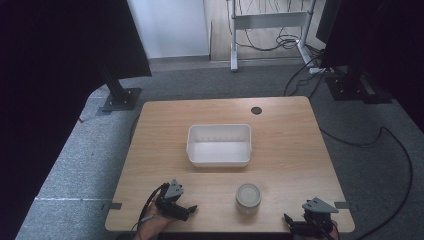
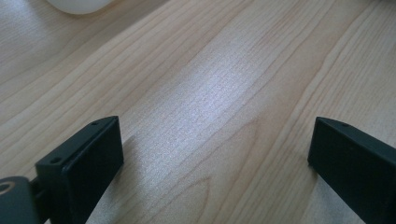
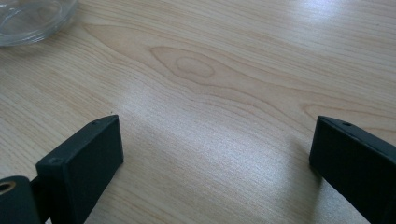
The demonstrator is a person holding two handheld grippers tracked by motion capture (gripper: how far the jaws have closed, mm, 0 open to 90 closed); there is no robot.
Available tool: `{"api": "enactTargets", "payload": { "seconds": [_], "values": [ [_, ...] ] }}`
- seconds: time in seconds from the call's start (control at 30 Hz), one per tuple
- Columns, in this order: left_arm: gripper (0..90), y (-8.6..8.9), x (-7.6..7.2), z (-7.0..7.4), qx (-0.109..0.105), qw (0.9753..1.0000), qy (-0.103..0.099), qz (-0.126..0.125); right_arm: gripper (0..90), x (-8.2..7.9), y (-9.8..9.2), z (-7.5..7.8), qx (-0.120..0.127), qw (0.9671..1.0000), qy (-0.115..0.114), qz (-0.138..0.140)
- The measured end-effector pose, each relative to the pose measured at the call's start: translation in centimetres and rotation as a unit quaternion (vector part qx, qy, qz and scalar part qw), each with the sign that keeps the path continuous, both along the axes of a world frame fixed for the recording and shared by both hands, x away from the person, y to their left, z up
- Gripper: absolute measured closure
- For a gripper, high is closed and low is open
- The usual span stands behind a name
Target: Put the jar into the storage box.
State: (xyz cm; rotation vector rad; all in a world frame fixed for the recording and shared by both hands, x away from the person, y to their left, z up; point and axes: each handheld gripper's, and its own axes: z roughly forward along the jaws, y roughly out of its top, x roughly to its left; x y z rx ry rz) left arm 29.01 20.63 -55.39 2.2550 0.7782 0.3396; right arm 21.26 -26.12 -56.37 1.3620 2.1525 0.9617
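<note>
Near lower centre of the high view: lidded glass jar (image 1: 248, 196), upright on the wooden counter (image 1: 290, 150), between both tongs. Left tongs (image 1: 186, 210) closer, jar up and to their right; right tongs (image 1: 290, 223) farther, jar up-left. Both sets spread wide, holding nothing. White plastic bin (image 1: 219, 145) above jar.

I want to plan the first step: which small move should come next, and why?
Probably move the right gripper left toward the small round glass jar and close on it. Both grippers, the left gripper too, rest open and empty near the wooden table's front edge, and the white rectangular plastic bin behind the jar looks empty.
</note>
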Motion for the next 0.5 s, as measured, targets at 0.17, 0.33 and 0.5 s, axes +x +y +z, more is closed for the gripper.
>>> {"api": "enactTargets", "payload": {
  "seconds": [0.17, 0.33, 0.5],
  "values": [
    [6.8, -0.2, -0.1, 0.1, -0.002, 1.0000, -0.004, 0.003, 2.3, 0.0, 0.0, 0.0, 0.000, 1.0000, 0.000, 0.000],
    [7.2, -0.9, -0.4, 0.5, -0.003, 1.0000, -0.006, -0.007, 2.3, 0.0, 0.0, 0.0, 0.000, 1.0000, 0.000, 0.000],
    [7.1, -1.4, -0.5, 0.9, -0.009, 0.9999, -0.005, -0.013, 2.3, 0.0, 0.0, 0.0, 0.000, 1.0000, 0.000, 0.000]
  ]
}}
